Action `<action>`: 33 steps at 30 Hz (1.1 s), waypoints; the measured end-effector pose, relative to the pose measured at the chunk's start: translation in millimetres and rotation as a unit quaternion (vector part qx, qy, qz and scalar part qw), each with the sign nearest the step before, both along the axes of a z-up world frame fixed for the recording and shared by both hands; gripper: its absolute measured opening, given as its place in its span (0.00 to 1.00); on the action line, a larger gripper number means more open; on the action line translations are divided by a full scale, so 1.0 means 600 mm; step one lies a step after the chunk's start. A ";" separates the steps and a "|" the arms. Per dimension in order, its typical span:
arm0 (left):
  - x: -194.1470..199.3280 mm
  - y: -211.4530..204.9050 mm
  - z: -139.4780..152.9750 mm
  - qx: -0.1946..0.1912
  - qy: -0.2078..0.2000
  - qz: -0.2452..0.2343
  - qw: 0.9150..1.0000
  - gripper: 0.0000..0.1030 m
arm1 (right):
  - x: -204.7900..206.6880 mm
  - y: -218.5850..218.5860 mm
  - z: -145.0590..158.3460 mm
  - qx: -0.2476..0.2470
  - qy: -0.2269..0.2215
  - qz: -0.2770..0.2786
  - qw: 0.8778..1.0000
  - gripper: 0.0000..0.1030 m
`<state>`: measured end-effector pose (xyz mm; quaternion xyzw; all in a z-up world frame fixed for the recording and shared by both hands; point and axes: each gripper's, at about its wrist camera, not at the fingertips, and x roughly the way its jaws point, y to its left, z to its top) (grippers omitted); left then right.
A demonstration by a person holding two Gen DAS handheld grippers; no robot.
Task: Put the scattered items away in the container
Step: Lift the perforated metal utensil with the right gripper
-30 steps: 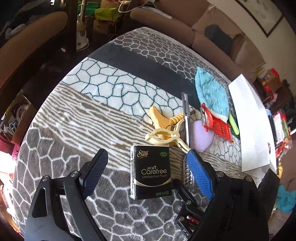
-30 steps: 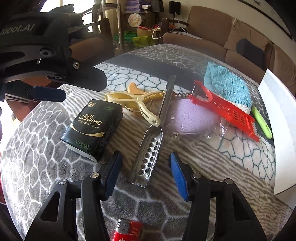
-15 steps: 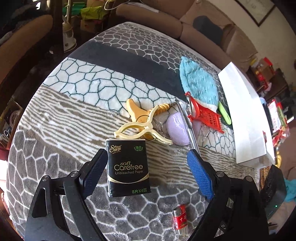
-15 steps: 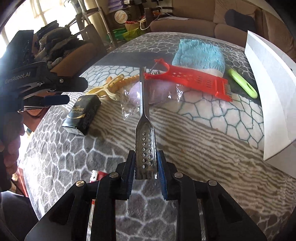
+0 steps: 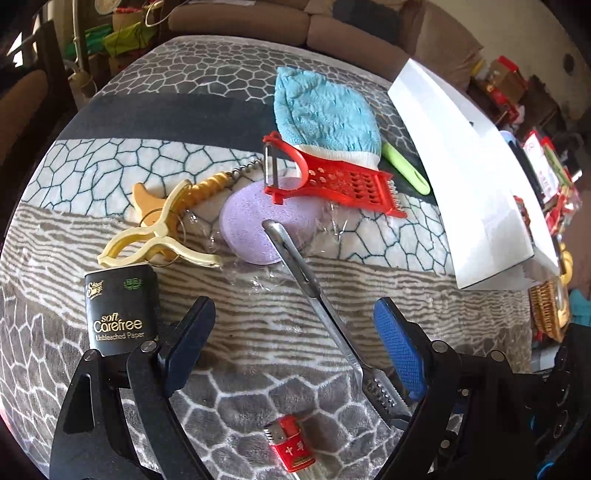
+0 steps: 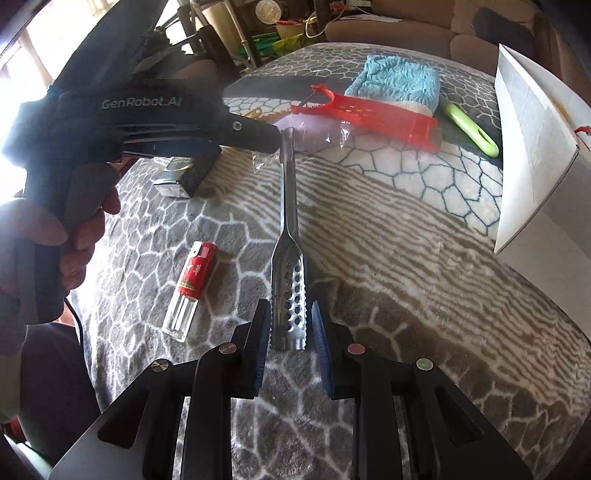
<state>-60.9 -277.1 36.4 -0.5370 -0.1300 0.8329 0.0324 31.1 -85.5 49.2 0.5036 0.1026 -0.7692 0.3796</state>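
Observation:
My right gripper is shut on the perforated head of a steel scraper tool, whose long handle points away over the blanket. In the left wrist view that tool crosses diagonally between the fingers of my open left gripper, which touches nothing. A black tissue pack lies beside the left finger. A red lighter lies below the gripper. Farther off are a cream clip, a purple sponge, a red grater-peeler, a blue mitt and a green handle. The white box stands at the right.
Everything rests on a grey and white patterned blanket. A person's hand holds the left gripper at the left of the right wrist view. A sofa stands behind, with shelves and clutter beyond the white box at the right.
My right gripper closed on the steel tool's head and lifted it clear of the other items. The left gripper slid right, so the tissue pack is now by its left finger.

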 end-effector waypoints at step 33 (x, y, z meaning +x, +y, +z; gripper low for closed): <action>-0.024 0.044 -0.041 -0.053 -0.027 -0.016 0.998 0.84 | 0.030 -0.046 0.011 0.020 0.058 0.012 0.998 0.41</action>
